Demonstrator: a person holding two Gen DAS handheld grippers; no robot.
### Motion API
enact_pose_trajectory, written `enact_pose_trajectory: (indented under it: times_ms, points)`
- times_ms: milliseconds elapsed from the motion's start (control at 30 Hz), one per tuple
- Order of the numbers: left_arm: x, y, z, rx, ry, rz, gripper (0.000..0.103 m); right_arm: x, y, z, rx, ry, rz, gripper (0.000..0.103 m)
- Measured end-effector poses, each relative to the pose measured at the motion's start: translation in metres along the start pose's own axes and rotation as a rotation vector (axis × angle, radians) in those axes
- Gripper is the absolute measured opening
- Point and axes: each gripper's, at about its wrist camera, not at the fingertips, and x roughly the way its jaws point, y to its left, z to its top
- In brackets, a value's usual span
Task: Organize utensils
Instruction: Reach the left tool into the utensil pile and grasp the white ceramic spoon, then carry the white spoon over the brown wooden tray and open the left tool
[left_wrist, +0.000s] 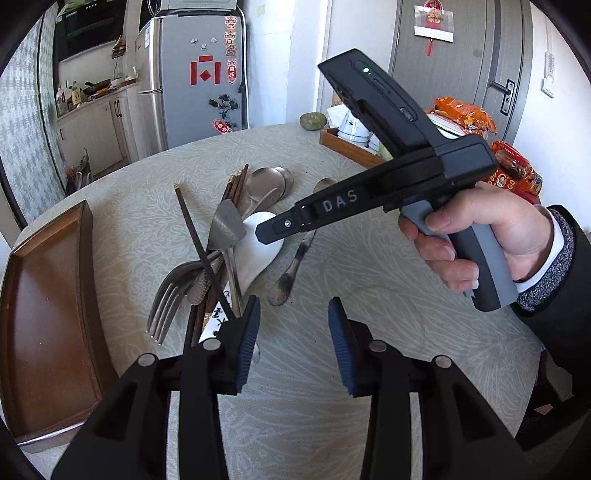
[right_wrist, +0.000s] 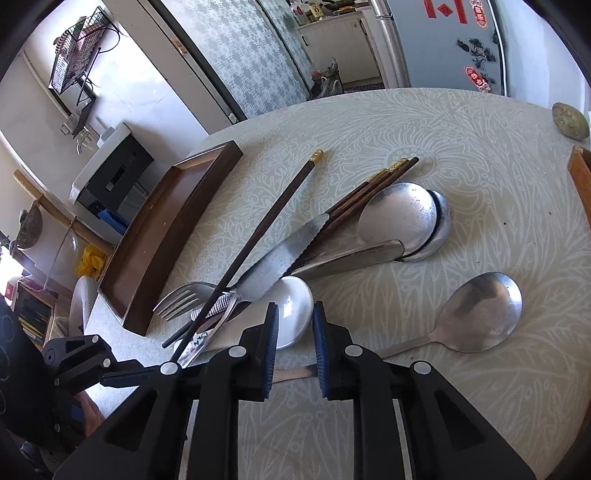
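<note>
Parted and empty: left gripper (left_wrist: 294, 343), right gripper (right_wrist: 295, 350). Seen from left only: orange snack packets (left_wrist: 463, 114). From right only: black wire rack (right_wrist: 75, 55).

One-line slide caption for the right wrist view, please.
Open right claw above a metal spoon's handle, beside piled utensils and a wooden tray.

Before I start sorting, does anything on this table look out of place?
Yes: the utensils lie in a crossed heap, one dark chopstick slanting over the fork and knife, while the wooden tray beside them holds nothing.
</note>
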Motion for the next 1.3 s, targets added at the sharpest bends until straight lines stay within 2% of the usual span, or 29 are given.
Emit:
enact_pose_trajectory:
  times_ms: [33, 67, 100, 367, 567, 600, 633, 667, 767, 867, 1033, 1300]
  points:
    - [-0.001, -0.001, 0.001, -0.001, -0.003, -0.001, 0.041, 0.000, -0.001, 0.000, 0.003, -0.001, -0.004, 0.018]
    - [0.000, -0.001, 0.002, 0.003, -0.004, -0.006, 0.041, 0.000, -0.001, 0.000, 0.004, 0.002, -0.011, 0.011]
    - [0.000, -0.002, 0.002, 0.007, -0.004, -0.001, 0.041, 0.000, -0.003, 0.000, 0.006, 0.002, -0.004, 0.010]
    - [0.015, -0.002, 0.002, -0.006, 0.022, 0.006, 0.041, -0.043, 0.002, -0.013, -0.018, -0.045, 0.011, 0.005]
    - [0.019, -0.014, 0.000, 0.027, 0.041, 0.005, 0.041, -0.070, 0.014, -0.022, -0.042, -0.064, 0.027, 0.005]
    - [0.019, -0.015, -0.001, 0.031, 0.042, 0.008, 0.035, -0.072, 0.016, -0.023, -0.044, -0.064, 0.026, 0.005]
    - [0.018, -0.015, -0.001, 0.030, 0.040, 0.012, 0.022, -0.074, 0.018, -0.023, -0.047, -0.065, 0.025, 0.005]
    - [0.017, -0.013, 0.000, 0.025, 0.042, 0.018, 0.018, -0.076, 0.020, -0.023, -0.051, -0.067, 0.021, 0.005]
    - [0.006, -0.007, 0.002, 0.010, 0.028, 0.002, 0.018, -0.081, 0.030, -0.019, -0.059, -0.077, 0.028, 0.005]
    - [-0.010, -0.001, 0.005, 0.015, 0.006, 0.018, 0.018, -0.085, 0.048, -0.010, -0.083, -0.087, 0.031, 0.005]
    - [-0.040, 0.027, 0.006, 0.004, -0.024, 0.081, 0.018, -0.071, 0.083, 0.018, -0.122, -0.086, 0.067, 0.005]
    - [-0.059, 0.110, 0.002, -0.090, -0.015, 0.178, 0.018, 0.001, 0.140, 0.079, -0.192, -0.027, 0.128, 0.005]
